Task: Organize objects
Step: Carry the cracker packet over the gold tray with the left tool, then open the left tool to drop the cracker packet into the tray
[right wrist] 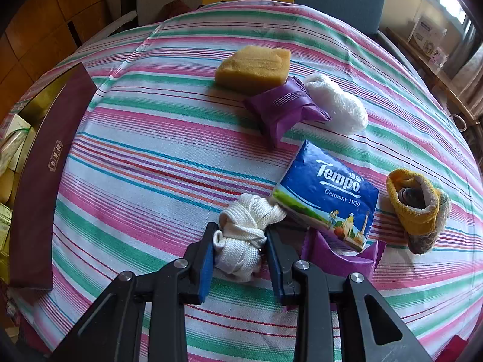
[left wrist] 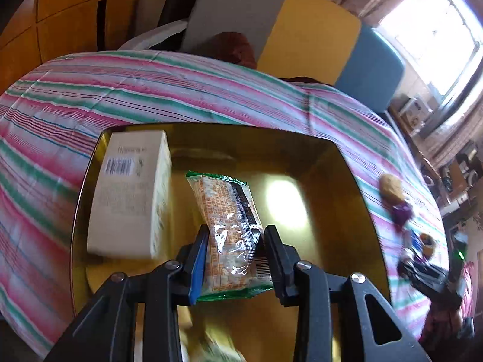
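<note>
Only the left wrist view looks down into the gold-lined box (left wrist: pixel 326 181), its glossy inside catching a bright glare. There the left gripper (left wrist: pixel 236 235) has its jaws clamped on a crinkly clear-and-green snack packet (left wrist: pixel 226 211), held above the box floor beside a pale rectangular carton (left wrist: pixel 129 193) with a barcode.

The right wrist view shows that box only as a maroon wall at the bench's left edge (its contents barely visible). Here the right gripper (right wrist: pixel 240 235) grips a knotted bundle of white woven strap (right wrist: pixel 241 235) on the striped cloth (right wrist: pixel 145 157). Near it lie a blue tissue pack (right wrist: pixel 326 193), purple foil sachets (right wrist: pixel 283 108), a porous yellow sponge (right wrist: pixel 253 66), a crumpled plastic-wrapped lump (right wrist: pixel 338 105) and a rolled knit sock (right wrist: pixel 416 208).
</note>
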